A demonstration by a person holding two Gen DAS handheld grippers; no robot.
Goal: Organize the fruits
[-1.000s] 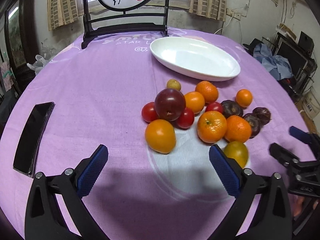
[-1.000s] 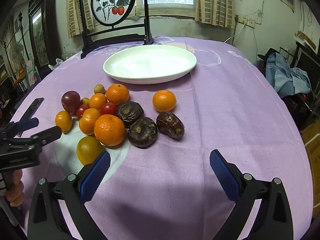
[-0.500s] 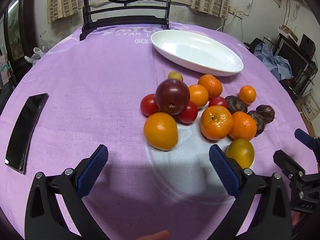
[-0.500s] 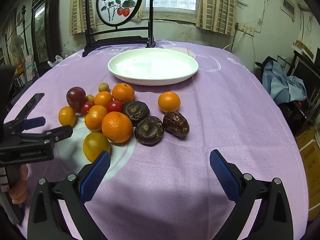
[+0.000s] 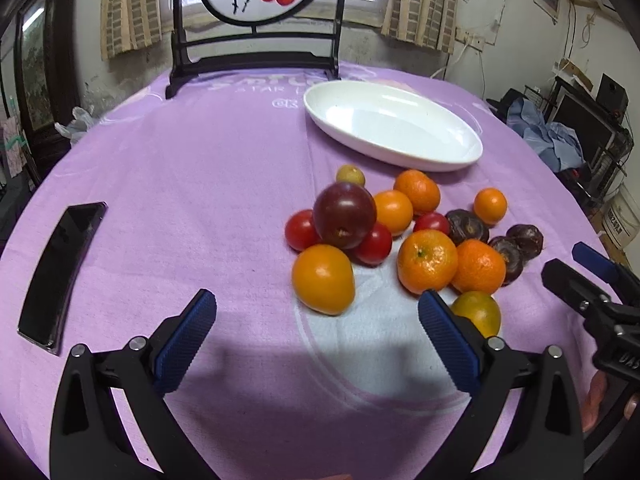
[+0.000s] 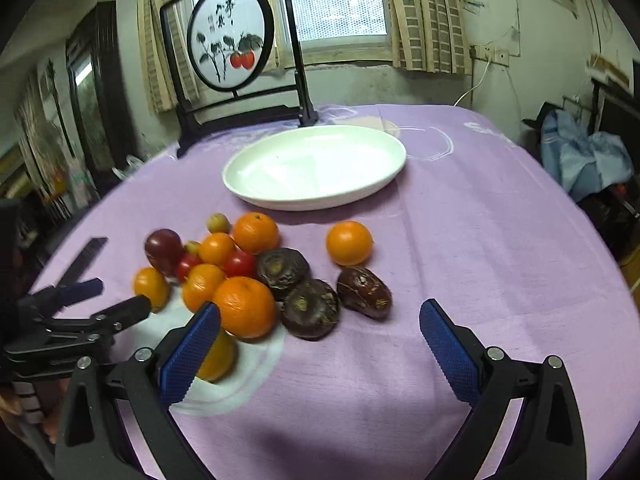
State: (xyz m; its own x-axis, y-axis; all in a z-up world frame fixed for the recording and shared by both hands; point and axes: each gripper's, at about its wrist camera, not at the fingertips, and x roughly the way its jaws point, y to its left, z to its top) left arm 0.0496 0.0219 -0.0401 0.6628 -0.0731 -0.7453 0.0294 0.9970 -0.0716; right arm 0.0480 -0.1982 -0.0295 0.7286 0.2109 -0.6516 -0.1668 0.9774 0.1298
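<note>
Ahead of left claw [image 5: 316,320], orange tomato [image 5: 323,279]

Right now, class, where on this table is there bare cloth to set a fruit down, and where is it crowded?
Free: the cloth between the phone and the fruit pile, and the stretch right of the dark fruits. The white plate is empty. Crowded: the pile itself, fruits touching.

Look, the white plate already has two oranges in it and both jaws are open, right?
Not quite. The white plate has nothing in it; the right wrist view shows its whole inside bare. The oranges still sit on the purple cloth in front of it. The rest holds: the left gripper and right gripper both have their jaws open.
</note>
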